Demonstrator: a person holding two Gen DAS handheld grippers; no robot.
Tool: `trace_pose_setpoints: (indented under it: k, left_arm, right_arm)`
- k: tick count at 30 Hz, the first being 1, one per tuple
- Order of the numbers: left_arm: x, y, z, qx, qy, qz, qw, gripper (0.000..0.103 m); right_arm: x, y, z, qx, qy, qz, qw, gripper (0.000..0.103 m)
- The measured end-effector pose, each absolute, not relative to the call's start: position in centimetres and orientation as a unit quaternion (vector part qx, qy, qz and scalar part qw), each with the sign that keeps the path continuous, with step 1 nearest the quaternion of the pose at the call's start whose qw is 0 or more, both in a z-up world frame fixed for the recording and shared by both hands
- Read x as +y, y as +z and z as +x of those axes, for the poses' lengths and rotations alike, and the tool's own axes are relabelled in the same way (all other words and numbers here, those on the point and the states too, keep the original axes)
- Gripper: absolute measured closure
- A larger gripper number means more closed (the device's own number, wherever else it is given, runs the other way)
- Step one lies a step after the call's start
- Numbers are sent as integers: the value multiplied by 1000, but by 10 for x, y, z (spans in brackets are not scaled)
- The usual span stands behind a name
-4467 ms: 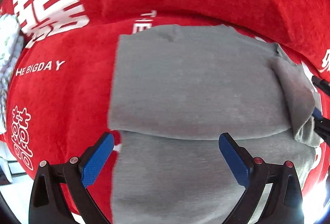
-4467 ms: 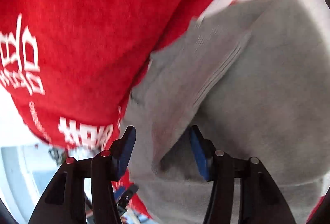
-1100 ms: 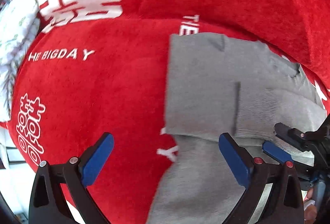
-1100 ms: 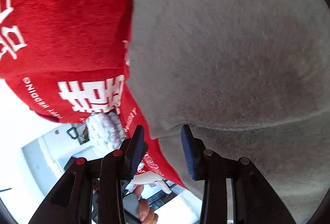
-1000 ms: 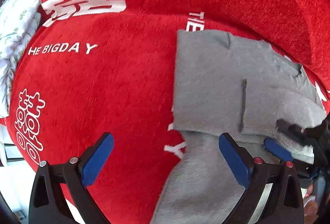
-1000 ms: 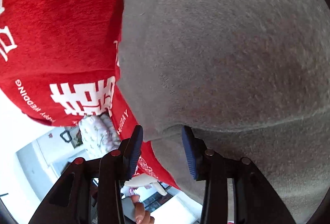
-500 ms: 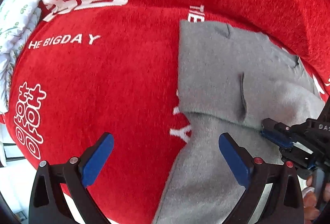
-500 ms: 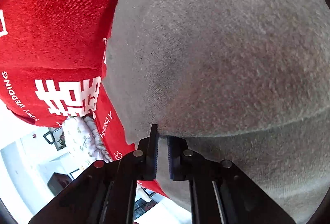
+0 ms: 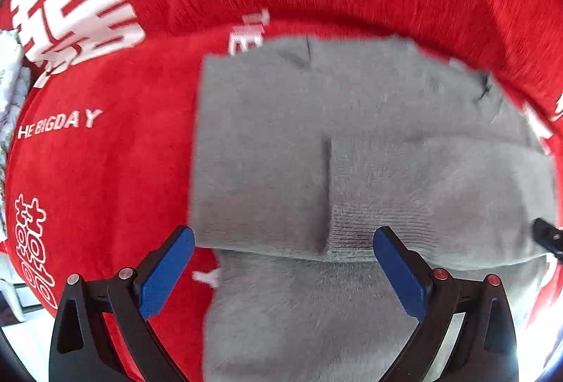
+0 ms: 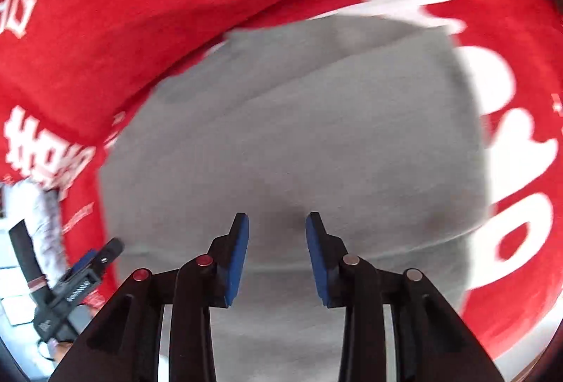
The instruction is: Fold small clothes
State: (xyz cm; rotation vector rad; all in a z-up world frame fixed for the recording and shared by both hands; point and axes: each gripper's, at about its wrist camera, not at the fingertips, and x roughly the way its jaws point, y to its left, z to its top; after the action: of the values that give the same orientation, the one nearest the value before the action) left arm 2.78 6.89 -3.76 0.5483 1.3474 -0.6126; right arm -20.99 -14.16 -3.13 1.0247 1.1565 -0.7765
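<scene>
Grey garment (image 9: 352,153) flat beneath both grippers; right fingers (image 10: 239,252) opening, empty

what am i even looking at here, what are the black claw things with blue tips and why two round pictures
These are two hand-held grippers; a person holds one in each hand, with no robot arm. Each carries a wide-angle camera looking along its two fingers, hence the round, bent pictures: one from the left hand, one from the right.

The left gripper is wide open above a grey knitted garment, already partly folded, lying on a red plush cover with white lettering. The right gripper hovers over the same garment; its jaws are opening and nothing is between them. So neither gripper holds anything. Each view also catches a bit of the other gripper at its edge.
</scene>
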Motion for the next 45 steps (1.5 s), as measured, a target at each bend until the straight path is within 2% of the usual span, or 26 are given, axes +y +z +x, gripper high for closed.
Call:
trace_pose_setpoints:
  k: [3,7,8,9,10,20,23,33,35,45]
  left_arm:
    - [76,-39,25,604,-278,231,711,1]
    - [87,-34,22,610,-270,261,698,1]
    - [89,-32,21,608,-267,272,697,1]
    - [93,-29,19,607,-264,279,695,1]
    - [98,-25,17,610,-260,281,694,1]
    - [113,38,-22,623,-251,290,682,1]
    - [111,67,-42,617,-269,292,679,1]
    - [106,125,-83,604,-328,286,667,1]
    - [104,131,-89,600,-330,294,667,1]
    - [112,143,-107,620,-296,304,660,1]
  right_arm:
    - [-147,-35,-228,484,-332,478,654,67]
    - [-151,-25,-251,503,-332,464,649,67]
    - [-152,-24,-258,503,-332,472,644,65]
    - [-154,-23,-265,505,-335,480,635,57]
    - [-156,-21,-272,506,-337,486,628,53]
    - [-130,25,-301,526,-291,497,626,43]
    - [-120,46,-305,529,-277,489,636,34]
    - [-83,78,-298,535,-232,485,652,28]
    - [-76,84,-301,532,-227,485,656,22]
    - [-66,89,-307,544,-190,483,659,21]
